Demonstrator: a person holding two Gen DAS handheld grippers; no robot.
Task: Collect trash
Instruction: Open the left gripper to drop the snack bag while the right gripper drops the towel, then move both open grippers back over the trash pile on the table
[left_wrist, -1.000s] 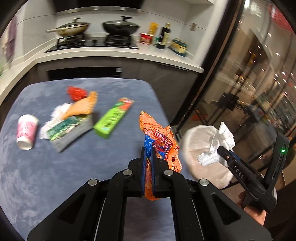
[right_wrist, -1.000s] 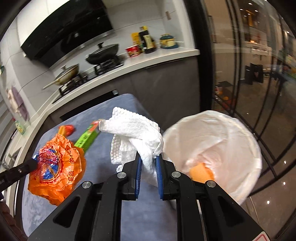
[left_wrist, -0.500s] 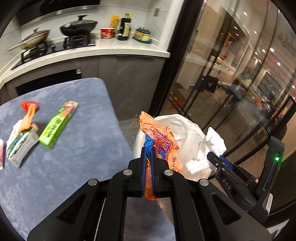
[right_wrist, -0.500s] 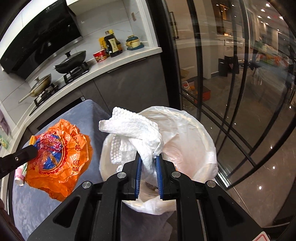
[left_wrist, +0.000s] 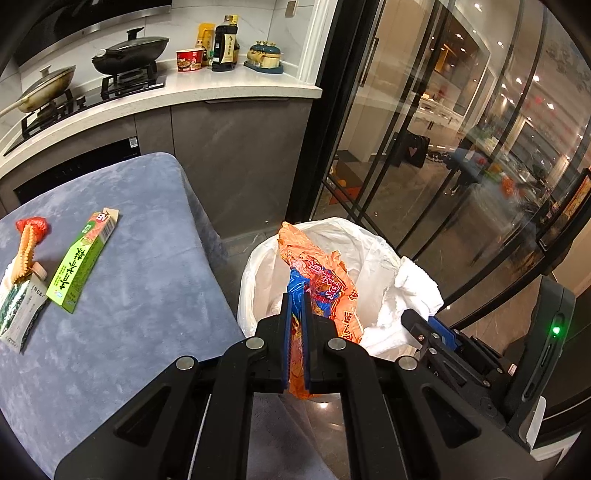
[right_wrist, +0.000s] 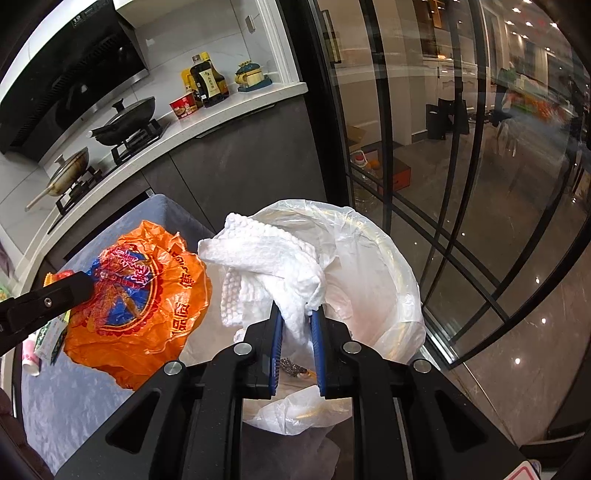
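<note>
My left gripper (left_wrist: 296, 299) is shut on an orange snack wrapper (left_wrist: 318, 277) and holds it over the near rim of the white-lined trash bin (left_wrist: 258, 266). My right gripper (right_wrist: 297, 314) is shut on a crumpled white paper towel (right_wrist: 266, 266) and holds it above the bin's opening (right_wrist: 402, 273). The wrapper also shows in the right wrist view (right_wrist: 147, 299), left of the towel. The towel shows in the left wrist view (left_wrist: 413, 288), right of the wrapper.
A grey-blue table (left_wrist: 129, 295) lies left of the bin with a green box (left_wrist: 83, 260), a red wrapper (left_wrist: 31, 227) and a dark packet (left_wrist: 20, 310). A kitchen counter (left_wrist: 221, 88) stands behind. Glass doors (left_wrist: 424, 147) are on the right.
Both grippers have carried their loads rightward off the table and now hang over the trash bin. The right gripper's jaws look slightly wider around the towel.
</note>
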